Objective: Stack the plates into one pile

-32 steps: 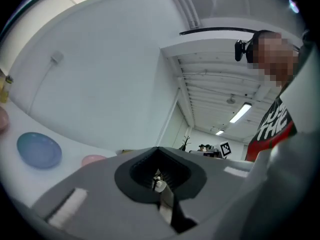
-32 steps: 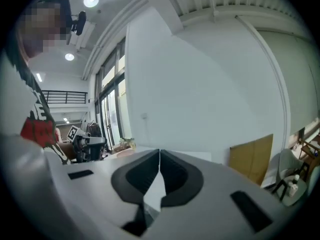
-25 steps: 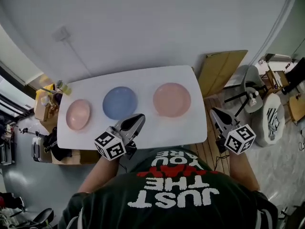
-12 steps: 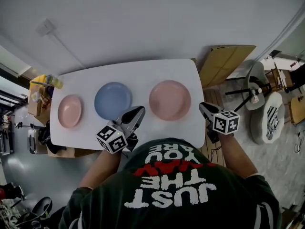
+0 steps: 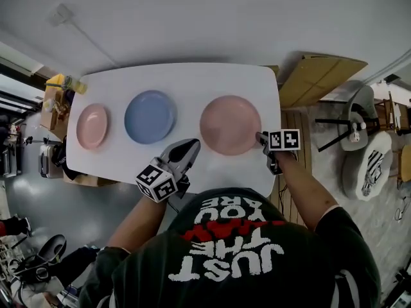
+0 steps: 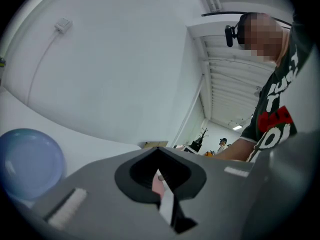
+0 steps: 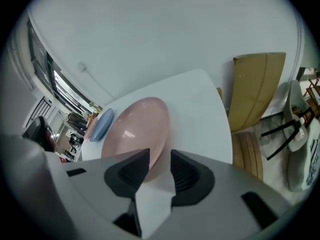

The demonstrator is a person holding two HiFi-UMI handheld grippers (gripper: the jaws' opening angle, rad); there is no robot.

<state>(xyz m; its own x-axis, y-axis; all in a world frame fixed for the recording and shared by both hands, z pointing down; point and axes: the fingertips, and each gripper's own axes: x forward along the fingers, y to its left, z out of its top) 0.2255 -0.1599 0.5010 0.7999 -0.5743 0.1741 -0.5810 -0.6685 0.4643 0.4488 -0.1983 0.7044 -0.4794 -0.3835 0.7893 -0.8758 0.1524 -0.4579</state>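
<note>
Nothing stacked so far: on the white surface (image 5: 192,82), three plates in a row, taking the large pink plate (image 5: 230,125) as anchor, with the blue plate (image 5: 149,116) apart on its left and the small pink plate (image 5: 92,126) further left again. At the large pink plate's right rim, the right gripper (image 7: 159,160), fingers released and set astride that rim, not pinched on it. Near the same plate's front-left edge, touching no plate, the left gripper (image 5: 185,151), fingers clenched on nothing. Likely trouble from here: too shallow a bite on the sloping rim, and so a slip on lifting; a one-sided hold, and so a sagging far edge dragging over the surface; a nudge before closing, and so a slide leftward out of the gap. Worth weighing too: the biggest plate laid over a smaller one, probably a wobbly pile. Only in the right gripper view: the rim lying between the fingers. Only in the head view: the spacing of all three plates. In the left gripper view, just the blue plate and a pink sliver past the closed tips.
</note>
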